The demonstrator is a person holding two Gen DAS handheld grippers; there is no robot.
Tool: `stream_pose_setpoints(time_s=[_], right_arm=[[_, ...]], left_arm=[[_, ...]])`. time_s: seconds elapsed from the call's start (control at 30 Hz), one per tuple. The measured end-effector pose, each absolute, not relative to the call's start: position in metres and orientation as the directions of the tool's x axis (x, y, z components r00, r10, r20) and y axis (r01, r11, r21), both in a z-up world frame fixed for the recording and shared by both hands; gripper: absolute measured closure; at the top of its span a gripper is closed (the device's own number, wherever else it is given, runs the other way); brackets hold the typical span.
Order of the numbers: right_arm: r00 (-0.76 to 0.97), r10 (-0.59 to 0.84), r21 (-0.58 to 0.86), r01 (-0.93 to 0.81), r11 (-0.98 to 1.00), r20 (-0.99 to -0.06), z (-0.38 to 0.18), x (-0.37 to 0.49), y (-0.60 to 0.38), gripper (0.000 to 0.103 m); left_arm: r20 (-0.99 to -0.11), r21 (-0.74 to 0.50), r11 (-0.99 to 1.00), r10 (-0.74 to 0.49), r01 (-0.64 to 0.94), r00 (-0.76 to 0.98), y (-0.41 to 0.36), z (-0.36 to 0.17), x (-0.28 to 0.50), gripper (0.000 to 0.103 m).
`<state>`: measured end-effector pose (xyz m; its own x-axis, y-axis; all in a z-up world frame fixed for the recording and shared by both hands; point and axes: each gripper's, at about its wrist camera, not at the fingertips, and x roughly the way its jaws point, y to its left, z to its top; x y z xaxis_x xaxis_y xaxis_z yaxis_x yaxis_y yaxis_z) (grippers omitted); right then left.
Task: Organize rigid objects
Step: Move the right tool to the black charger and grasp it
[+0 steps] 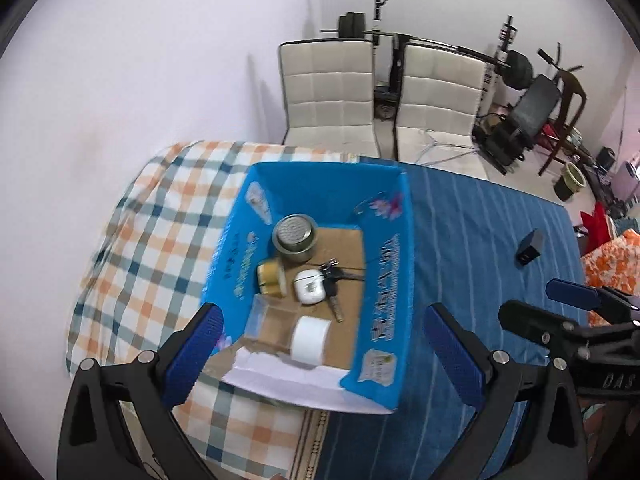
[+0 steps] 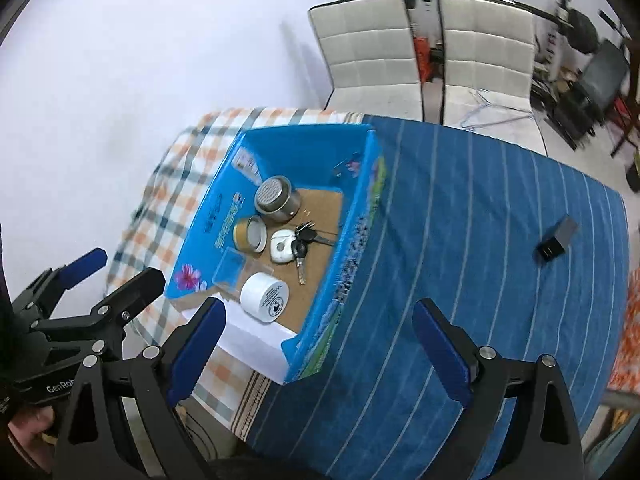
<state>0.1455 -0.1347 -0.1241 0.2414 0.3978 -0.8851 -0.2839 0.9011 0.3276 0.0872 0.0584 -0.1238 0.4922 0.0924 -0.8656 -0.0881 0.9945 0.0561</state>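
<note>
The left gripper (image 1: 320, 344) hangs wide open and empty over the blue cardboard box (image 1: 390, 280). Inside, left to right: a gold-lidded tin (image 1: 272, 278) (on its side), a white earbud case (image 1: 309, 287), then keys (image 1: 334, 280). The right gripper (image 2: 320, 340), equally spread and empty, hovers at the box's right, near the black charger (image 2: 556, 240).

Two white chairs (image 1: 372, 92) and gym gear (image 1: 516, 68) stand against a pale wall (image 1: 140, 60).

two white chairs (image 1: 328, 92), barbell rack (image 1: 400, 36), plaid cloth (image 1: 160, 216), blue striped cloth (image 2: 480, 240)
</note>
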Motion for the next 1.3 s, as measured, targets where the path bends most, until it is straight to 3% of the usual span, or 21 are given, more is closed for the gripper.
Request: stream_pose_setpoints(time_s=[0.37,0.7,0.87,1.1,1.13,1.3], right_arm=[[0.407,0.337,0.373,0.007,0.928,-0.849,-0.164,0.169,-0.271,0.0],[0.262,0.093,0.161,0.253,0.954,-0.961,-0.234,0.241,-0.362,0.0],[0.23,0.176,0.248,0.34,0.907,-0.957,-0.27,0.282,-0.391,0.0],[0.162,0.194,0.246,0.429,0.869,-0.968,-0.324,0.332,-0.408,0.0],[0.147,0.19,0.235,0.426,0.874,-0.971,-0.332,0.338,-0.407,0.002],[0.085,0.167,0.187,0.417,0.889,-0.982,-0.359,0.354,-0.4,0.042]], left_arm=[[-0.895,0.026,0.996,-0.013,0.082,0.446,-0.042,-0.162,0.146,0.0],[-0.908,0.046,0.989,-0.017,0.139,0.418,-0.106,-0.211,0.216,0.0],[-0.919,0.03,0.993,-0.017,0.113,0.394,-0.11,-0.235,0.235,0.0],[-0.938,-0.015,0.998,-0.035,0.06,0.344,-0.106,-0.266,0.258,0.0],[-0.941,-0.014,0.998,-0.033,0.059,0.337,-0.107,-0.269,0.26,0.0],[-0.941,0.013,0.997,-0.013,0.076,0.337,-0.114,-0.277,0.26,0.0]])
